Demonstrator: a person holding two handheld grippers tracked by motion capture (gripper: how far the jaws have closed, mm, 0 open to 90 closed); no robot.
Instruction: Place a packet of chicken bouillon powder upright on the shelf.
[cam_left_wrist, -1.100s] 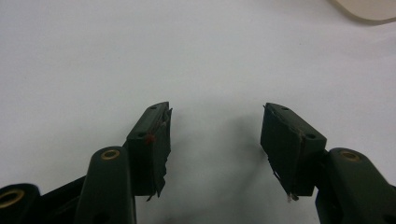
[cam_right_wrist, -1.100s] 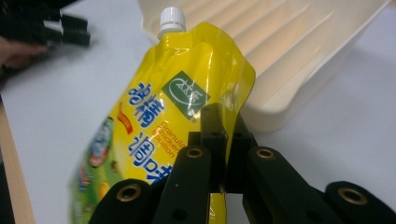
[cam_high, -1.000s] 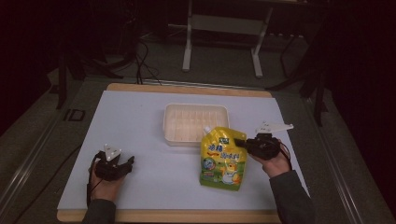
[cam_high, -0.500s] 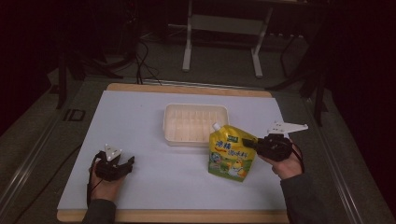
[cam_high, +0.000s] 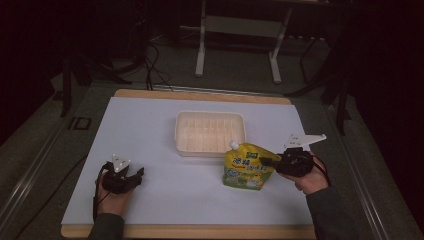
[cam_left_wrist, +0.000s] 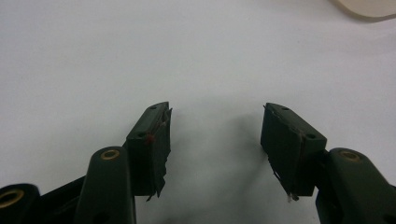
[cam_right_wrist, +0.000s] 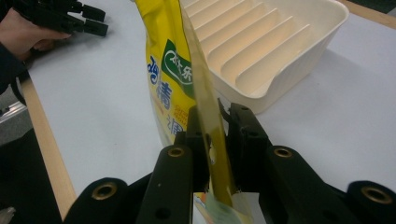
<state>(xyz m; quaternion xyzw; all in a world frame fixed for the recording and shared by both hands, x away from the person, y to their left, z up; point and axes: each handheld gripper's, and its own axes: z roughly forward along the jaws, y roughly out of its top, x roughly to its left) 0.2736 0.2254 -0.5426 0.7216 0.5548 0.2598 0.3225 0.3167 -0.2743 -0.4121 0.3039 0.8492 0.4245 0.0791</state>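
High view: the yellow pouch (cam_high: 245, 170), flat a second ago, now stands at the tray's (cam_high: 210, 116) five o'clock as the right gripper (cam_high: 266, 162) loosens off its edge, while the left gripper (cam_high: 136, 174) idles, jaws apart.

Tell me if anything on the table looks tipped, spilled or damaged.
Nothing looks spilled or damaged. The yellow spouted pouch stands upright on the white mat just in front of the cream ridged tray, its side seam between the right hand-held gripper jaws, which have just been opening. The tray sits level.
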